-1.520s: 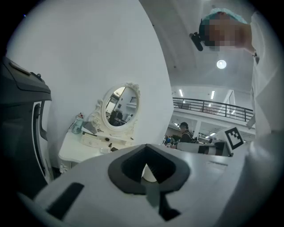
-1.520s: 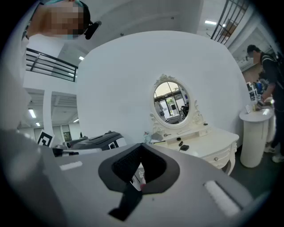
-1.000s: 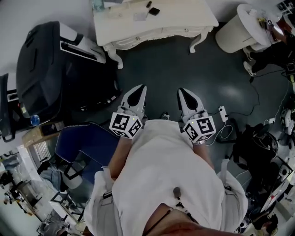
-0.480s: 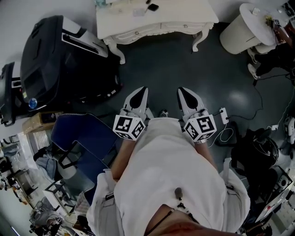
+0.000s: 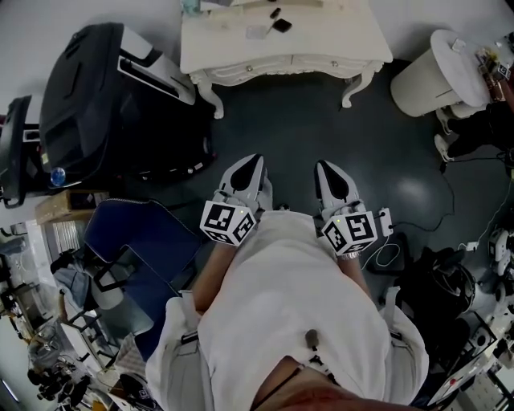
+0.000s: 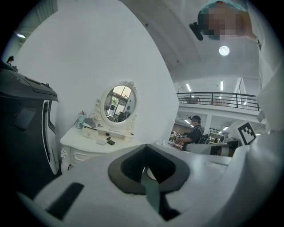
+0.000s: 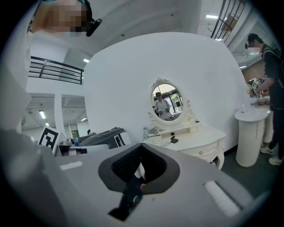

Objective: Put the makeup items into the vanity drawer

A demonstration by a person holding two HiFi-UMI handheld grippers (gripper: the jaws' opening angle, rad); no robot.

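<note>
White vanity [image 5: 337, 40] is cropped at top, its small items [image 5: 281, 25] indistinct.

No readable text or numbers; only square code markers [image 5: 218, 217] on the left gripper [image 5: 254, 163] and right gripper [image 5: 324, 168]

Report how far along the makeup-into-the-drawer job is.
Done: nothing. The small dark makeup items lie on top of the white carved vanity table, and its drawer front looks closed. In hand: nothing; the left gripper and right gripper are both shut and empty, over the dark floor short of the vanity. Left: reach the vanity, open the drawer, move every item in.
</note>
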